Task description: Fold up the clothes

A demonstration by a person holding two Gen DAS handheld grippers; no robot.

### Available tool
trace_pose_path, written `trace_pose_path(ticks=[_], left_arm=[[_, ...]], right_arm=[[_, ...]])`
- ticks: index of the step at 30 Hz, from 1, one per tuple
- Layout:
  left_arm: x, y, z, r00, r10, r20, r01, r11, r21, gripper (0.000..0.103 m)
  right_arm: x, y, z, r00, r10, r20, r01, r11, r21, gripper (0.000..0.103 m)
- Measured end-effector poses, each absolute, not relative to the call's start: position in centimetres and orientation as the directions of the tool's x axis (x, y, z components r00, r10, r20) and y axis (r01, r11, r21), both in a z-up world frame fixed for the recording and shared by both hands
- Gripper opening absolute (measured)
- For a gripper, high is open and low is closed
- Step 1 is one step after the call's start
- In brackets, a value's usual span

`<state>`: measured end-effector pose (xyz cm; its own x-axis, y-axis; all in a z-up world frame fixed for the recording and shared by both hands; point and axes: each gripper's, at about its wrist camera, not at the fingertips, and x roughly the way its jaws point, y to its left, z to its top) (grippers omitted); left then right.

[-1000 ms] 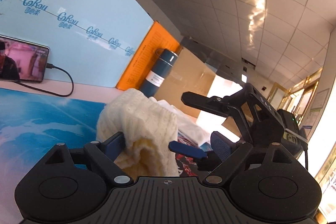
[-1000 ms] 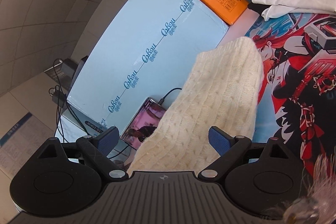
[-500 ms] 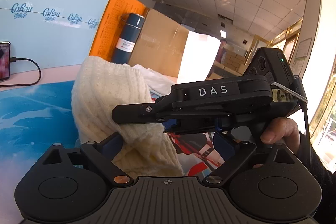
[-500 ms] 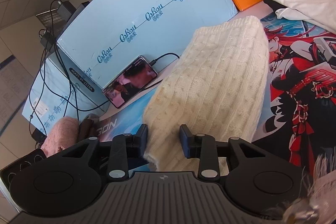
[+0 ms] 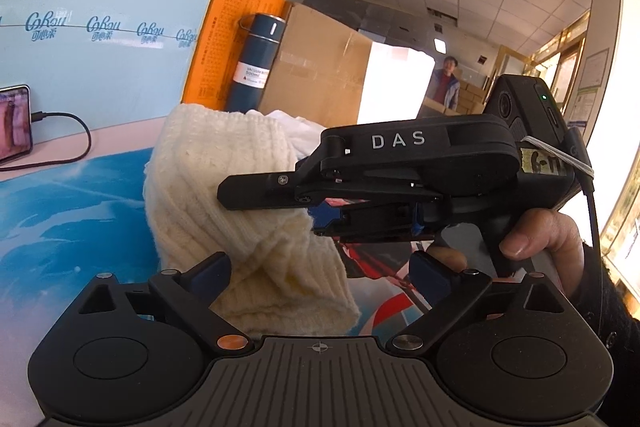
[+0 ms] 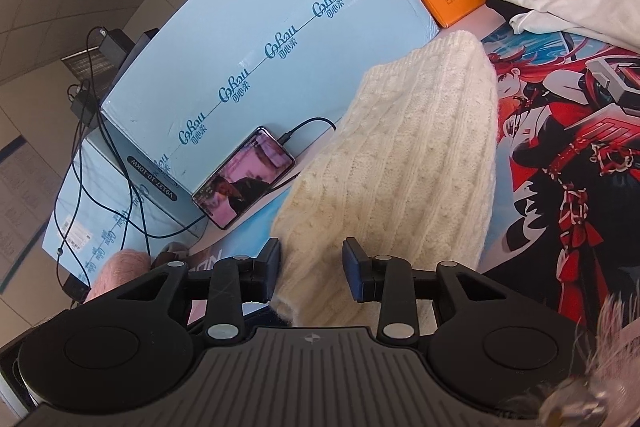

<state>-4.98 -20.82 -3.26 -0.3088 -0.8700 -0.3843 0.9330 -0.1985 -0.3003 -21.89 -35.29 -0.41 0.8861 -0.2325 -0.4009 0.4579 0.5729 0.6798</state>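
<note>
The right gripper [image 6: 311, 269] is pinching the near edge of the cream cable-knit sweater [image 6: 404, 163] between narrowed jaws, it seems. The sweater is lying bunched on the printed mat [image 6: 568, 131] on the counter. The left gripper [image 5: 320, 269] is standing with wide jaws just beside the knit.

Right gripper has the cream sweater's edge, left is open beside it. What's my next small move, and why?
Probably close the left gripper on the cream knit sweater. Its fingers stand wide apart with the bunched knit between them, while the right gripper already pinches the near edge. Two grips would let you spread it over the printed mat.
</note>
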Motion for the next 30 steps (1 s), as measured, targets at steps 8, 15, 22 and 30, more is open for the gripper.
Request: trace_pose_path(ticks=[8, 15, 22, 30], left_arm=[[-2.9, -17.5, -1.9, -0.394, -0.837, -0.38, 0.915, -0.319, -0.245, 0.098], [3.1, -15.7, -1.1, -0.235, -0.948, -0.213, 0.897, -0.127, -0.423, 0.099], [6.1, -15.3, -1.9, -0.09, -0.973, -0.212, 0.829, 0.045, -0.557, 0.099], [6.5, -16.0, -2.6, -0.073, -0.967, -0.245, 0.794, 0.093, -0.6, 0.099]], right_arm=[[-24.0, -36.2, -0.3, 0.894, -0.256, -0.368, 0.449, 0.515, 0.73, 0.05], [-21.3, -35.5, 3.7, 0.858, -0.323, -0.399, 0.51, 0.629, 0.587, 0.072], [-11.9, -33.0, 3.1, 0.625, -0.483, -0.613, 0.685, 0.716, 0.135, 0.073], [-15.0, -33.1, 1.8, 0.668, -0.538, -0.514, 0.689, 0.709, 0.153, 0.014]])
